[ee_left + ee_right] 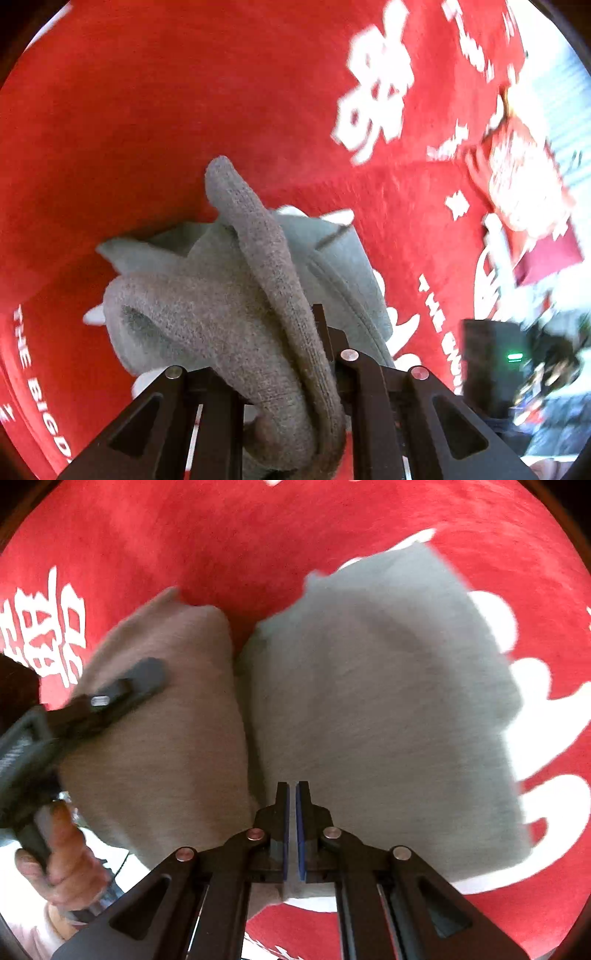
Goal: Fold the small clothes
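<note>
Red printed cloth (pixel 129 110) under us: left gripper (pixel 295 373) clenches the brown garment (pixel 258 266) raised above the grey garment (pixel 388 701), right gripper (pixel 291 805) closed empty, so we keep edges aligned.

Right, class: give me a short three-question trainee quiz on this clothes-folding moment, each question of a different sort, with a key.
1. True or false: the left gripper is shut on the brown-grey knit garment.
2. The red cloth under the clothes bears lettering in which colour? A) black B) white C) yellow
3. Fill in: the right gripper is ____, hovering over the light grey folded garment.

Key: 1 true; 2 B; 3 shut (nothing between its fingers).
</note>
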The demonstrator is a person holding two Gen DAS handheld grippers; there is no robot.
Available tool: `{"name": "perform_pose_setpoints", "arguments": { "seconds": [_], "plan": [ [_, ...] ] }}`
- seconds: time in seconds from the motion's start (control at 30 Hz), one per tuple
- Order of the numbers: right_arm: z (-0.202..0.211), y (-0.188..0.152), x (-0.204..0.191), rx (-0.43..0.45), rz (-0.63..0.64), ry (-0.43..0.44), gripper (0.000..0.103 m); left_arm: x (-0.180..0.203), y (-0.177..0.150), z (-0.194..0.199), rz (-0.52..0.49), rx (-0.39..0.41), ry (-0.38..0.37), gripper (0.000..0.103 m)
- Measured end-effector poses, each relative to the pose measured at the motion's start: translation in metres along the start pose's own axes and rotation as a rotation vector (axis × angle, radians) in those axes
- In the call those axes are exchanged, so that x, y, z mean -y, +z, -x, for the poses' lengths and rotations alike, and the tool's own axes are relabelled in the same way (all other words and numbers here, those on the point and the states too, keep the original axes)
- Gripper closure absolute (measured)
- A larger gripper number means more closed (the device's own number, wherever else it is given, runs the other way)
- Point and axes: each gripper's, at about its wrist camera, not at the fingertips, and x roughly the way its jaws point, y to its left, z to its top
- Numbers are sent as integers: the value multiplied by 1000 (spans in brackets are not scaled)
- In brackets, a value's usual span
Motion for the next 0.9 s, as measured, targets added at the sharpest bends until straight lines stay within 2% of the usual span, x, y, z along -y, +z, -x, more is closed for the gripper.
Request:
{"name": "perform_pose_setpoints", "arguments": {
  "seconds": [0.03, 0.07, 0.13, 0.17, 0.23, 0.3, 0.37, 0.43, 0.5, 0.57, 0.63, 0.7, 0.77, 0.9],
  "plan": [
    [6, 2, 11, 8, -23, 0, 98, 13, 4, -16, -43, -32, 22, 87],
    [9, 4, 20, 11, -43, 1, 98, 28, 4, -41, -105, -84, 75, 87],
    [13, 5, 42, 16, -108, 15, 96, 37, -4, -61, -168, -124, 132, 87],
    [11, -1, 51, 17, -146, 27, 96, 44, -6, -74, -206, -136, 174, 87],
    [12, -3, 68, 17, -203, 56, 96, 53, -5, -81, -222, -129, 207, 86],
    [9, -3, 76, 13, -228, 79, 96, 56, -5, -79, -226, -116, 216, 75],
    [13, -3, 88, 3, -247, 109, 96, 63, -6, -73, -244, -87, 182, 43],
    [13, -4, 96, -3, -261, 126, 96, 78, -5, -71, -290, -58, 187, 25],
    [9, 8, 105, -2, -279, 149, 96, 97, -7, -65, -368, -16, 216, 24],
    [16, 15, 116, 7, -297, 170, 93, 109, -5, -57, -390, 16, 202, 24],
    [21, 16, 123, 20, -318, 198, 84, 114, -2, -38, -371, 71, 164, 24],
    [25, 20, 127, 38, -340, 239, 60, 105, 1, -17, -311, 109, 131, 24],
    [31, 26, 128, 56, -347, 272, 52, 82, -1, 8, -231, 141, 125, 24],
    [39, 37, 133, 68, -372, 338, 47, 27, -14, 28, -100, 150, 265, 24]
  ]
}}
